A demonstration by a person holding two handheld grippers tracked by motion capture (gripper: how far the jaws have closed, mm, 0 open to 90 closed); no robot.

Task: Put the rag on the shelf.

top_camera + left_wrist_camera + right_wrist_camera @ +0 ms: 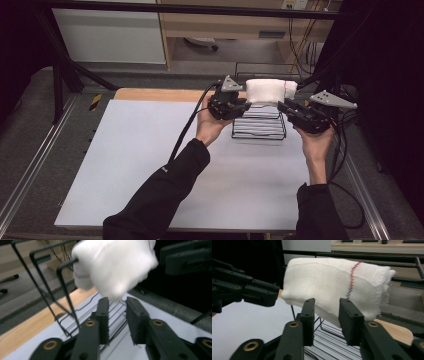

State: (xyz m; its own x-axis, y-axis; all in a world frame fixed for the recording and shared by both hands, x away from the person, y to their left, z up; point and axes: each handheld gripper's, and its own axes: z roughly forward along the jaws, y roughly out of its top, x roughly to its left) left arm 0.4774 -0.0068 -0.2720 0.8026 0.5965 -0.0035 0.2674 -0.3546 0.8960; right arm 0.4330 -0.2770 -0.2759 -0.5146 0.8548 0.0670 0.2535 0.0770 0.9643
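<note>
Your folded white cloth point(267, 91) hangs over the top bar of the black wire rack point(259, 129), which stands at the far side of the counter point(150, 165). Both grippers sit just short of it: the left gripper point(246, 105) at its left end, the right gripper point(281, 106) at its right end.

In the left gripper view the jaws stand parted below the cloth point(113, 267), with nothing between them but rack wires point(67, 297) behind. In the right gripper view the jaws are likewise parted; the cloth's lower edge point(337, 287) dips into the gap, yet the pads do not seem to press on it. So both grippers look released, and the cloth appears to rest on the rack by itself.

To finish well, judge whether the drape is balanced before you pull back. Draw each gripper straight away from the cloth, level, so that no jaw tip catches the hem or a wire. Keep the right jaws wide, since fabric hangs between them.

Some things stay hard to read. The cloth is blurred in the left gripper view, so its contact with the bar is unclear. From the high view, the cloth hides the bar beneath it, and you cannot tell how far it hangs down behind. The red stitching point(352, 275) marks 1 fold; other layers cannot be counted.
</note>
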